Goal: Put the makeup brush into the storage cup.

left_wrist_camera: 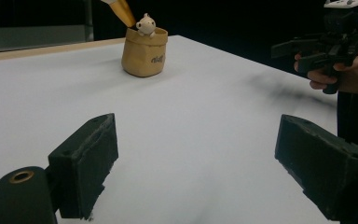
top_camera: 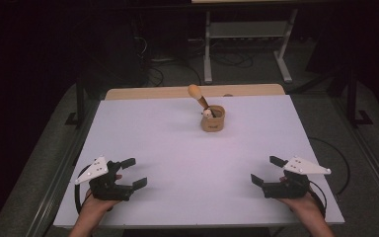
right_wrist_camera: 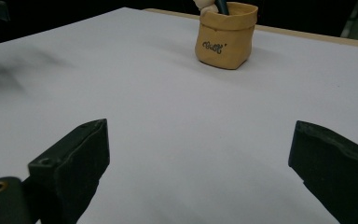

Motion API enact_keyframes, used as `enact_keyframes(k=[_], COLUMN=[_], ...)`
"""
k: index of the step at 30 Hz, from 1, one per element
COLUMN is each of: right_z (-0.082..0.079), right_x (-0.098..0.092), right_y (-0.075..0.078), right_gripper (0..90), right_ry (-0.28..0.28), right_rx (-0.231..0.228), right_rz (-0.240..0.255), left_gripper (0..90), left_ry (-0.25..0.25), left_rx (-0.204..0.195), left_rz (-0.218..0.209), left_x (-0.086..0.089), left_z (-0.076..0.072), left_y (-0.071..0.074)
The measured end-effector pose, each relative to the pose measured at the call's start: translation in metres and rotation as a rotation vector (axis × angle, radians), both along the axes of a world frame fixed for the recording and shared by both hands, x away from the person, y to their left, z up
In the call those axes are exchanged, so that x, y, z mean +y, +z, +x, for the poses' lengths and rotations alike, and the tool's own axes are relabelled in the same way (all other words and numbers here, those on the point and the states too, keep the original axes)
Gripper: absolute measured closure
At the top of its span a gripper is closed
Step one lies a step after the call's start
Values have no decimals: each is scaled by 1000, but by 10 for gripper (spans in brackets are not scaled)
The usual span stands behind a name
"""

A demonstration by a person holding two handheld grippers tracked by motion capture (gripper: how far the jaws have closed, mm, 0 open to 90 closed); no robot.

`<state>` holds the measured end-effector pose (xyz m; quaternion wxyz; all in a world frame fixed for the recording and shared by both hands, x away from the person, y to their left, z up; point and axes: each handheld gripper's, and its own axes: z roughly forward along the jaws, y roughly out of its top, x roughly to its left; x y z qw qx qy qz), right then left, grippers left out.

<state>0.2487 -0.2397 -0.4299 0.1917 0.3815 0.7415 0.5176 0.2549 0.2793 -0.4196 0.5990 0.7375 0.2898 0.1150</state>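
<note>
I'm holding both tongs, left [top_camera: 134, 172] and right [top_camera: 268, 170], wide and empty near my table [top_camera: 177, 148] edge. Pot [top_camera: 212, 118] with spoon [top_camera: 198, 95] sits far back, centre. Haven't started reaching; next probably calls for a long forward reach.

Table [top_camera: 177, 148]: smooth, matt white top with a pale wood-look strip [top_camera: 153, 92] along its far edge. Pot [right_wrist_camera: 224, 35]: tan, shaped like a rolled-down paper sack, of a matt, faintly sheened look like glazed ceramic, holding a small pale, smooth figurine [left_wrist_camera: 146, 24] and a tool with a glossy orange-brown head [top_camera: 195, 92] that looks like varnished wood. Left gripper [top_camera: 132, 173] and right gripper [top_camera: 265, 171]: matt black plastic with rough, chipped pads [left_wrist_camera: 86, 161] and smooth light-grey top plates [top_camera: 306, 166]; a brass-coloured metal insert [left_wrist_camera: 20, 176] sits in one jaw arm.
</note>
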Motion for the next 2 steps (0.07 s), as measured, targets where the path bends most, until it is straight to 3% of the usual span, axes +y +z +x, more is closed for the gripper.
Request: enact_keyframes(k=[2], right_z=[1], right_x=[0], right_y=[0], right_gripper=[45], right_ry=[1], right_rx=[0], right_rz=[0], left_gripper=[128], left_ry=[1], left_rx=[0], left_rz=[5], left_x=[1], left_z=[0], left_y=[0])
